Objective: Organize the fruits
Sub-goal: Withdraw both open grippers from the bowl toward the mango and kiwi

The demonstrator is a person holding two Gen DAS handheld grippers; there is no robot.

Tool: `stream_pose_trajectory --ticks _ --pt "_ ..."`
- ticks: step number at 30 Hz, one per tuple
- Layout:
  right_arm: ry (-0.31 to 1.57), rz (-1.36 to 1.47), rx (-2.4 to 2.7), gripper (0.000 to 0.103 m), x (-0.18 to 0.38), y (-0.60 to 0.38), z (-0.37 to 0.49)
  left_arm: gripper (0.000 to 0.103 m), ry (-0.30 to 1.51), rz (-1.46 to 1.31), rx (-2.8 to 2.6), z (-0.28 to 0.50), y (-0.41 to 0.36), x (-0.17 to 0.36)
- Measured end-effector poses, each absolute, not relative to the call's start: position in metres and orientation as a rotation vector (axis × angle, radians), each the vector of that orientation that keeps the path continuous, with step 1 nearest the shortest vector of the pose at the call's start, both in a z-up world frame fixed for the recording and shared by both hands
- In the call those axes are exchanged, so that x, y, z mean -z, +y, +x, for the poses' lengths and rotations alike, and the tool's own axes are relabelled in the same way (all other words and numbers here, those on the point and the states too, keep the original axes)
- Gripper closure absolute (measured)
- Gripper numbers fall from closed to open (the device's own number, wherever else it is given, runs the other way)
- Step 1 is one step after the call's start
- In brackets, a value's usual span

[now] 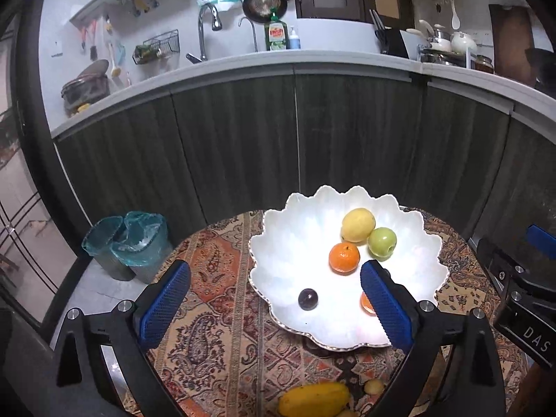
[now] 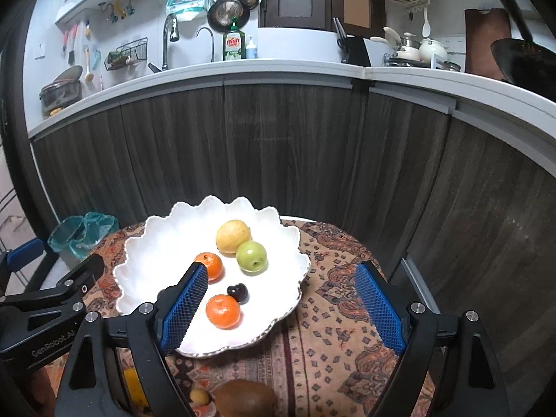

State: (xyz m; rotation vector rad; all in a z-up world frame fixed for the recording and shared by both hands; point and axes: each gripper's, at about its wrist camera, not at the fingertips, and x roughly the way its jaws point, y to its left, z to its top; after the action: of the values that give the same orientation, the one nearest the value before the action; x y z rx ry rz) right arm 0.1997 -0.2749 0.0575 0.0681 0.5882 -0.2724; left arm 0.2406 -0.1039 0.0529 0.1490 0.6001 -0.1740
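A white scalloped bowl (image 1: 278,243) (image 2: 146,243) sits on a round table with a patterned cloth. In it lie a lemon (image 1: 358,224) (image 2: 232,236), a green apple (image 1: 382,243) (image 2: 252,256), two oranges (image 1: 344,258) (image 2: 222,311), and a dark plum (image 1: 308,299) (image 2: 238,291). On the cloth in front lie a yellow starfruit (image 1: 312,399), a small yellow fruit (image 1: 373,386) (image 2: 199,396) and a brown kiwi (image 2: 245,398). My left gripper (image 1: 274,304) is open and empty above the bowl's near left edge. My right gripper (image 2: 281,305) is open and empty above the bowl's near right edge.
Dark wooden cabinets (image 1: 295,139) under a white counter stand behind the table. Two bins with teal liners (image 1: 128,243) stand on the floor at the left. The sink, faucet and dish soap (image 1: 276,33) are on the counter.
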Motion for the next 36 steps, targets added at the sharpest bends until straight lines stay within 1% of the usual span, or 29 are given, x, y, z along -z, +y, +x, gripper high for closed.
stream_pose_trajectory --ticks 15,36 --pt "0.586 0.079 0.271 0.016 -0.055 -0.270 0.166 0.001 0.590 0.169 0.162 0.208 -0.098 -0.052" --pt "0.657 0.074 0.269 0.016 -0.021 -0.269 0.147 0.001 0.674 0.178 0.183 0.194 -0.096 -0.011"
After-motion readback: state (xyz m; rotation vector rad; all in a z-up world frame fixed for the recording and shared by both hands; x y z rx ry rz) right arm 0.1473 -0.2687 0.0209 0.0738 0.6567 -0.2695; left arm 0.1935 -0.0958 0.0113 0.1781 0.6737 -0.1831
